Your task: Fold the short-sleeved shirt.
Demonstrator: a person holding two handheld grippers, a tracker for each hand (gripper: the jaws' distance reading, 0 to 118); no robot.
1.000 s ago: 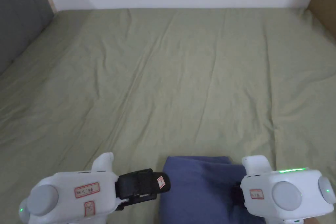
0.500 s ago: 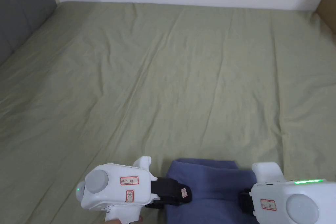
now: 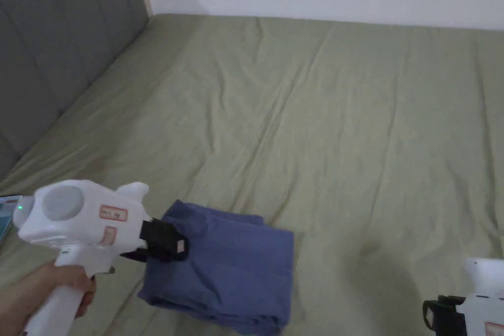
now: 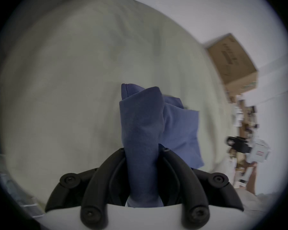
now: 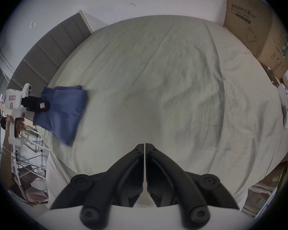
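1 folded blue shirt [image 3: 231,265] is lying at the near left of the bed [image 3: 320,120]. The left tool [image 3: 165,247] is pinching its left edge, the cloth bunching between both jaws. The right tool [image 5: 145,148], pressed together on nothing, is waiting well apart at the near right, so the left hand is nearer.

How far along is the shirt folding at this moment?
Done: the blue shirt is already a compact folded bundle on the green sheet. In hand: the left gripper is clamped on one edge of it. The right gripper is shut on nothing, off to the side. Left: release the bundle, perhaps after placing it.
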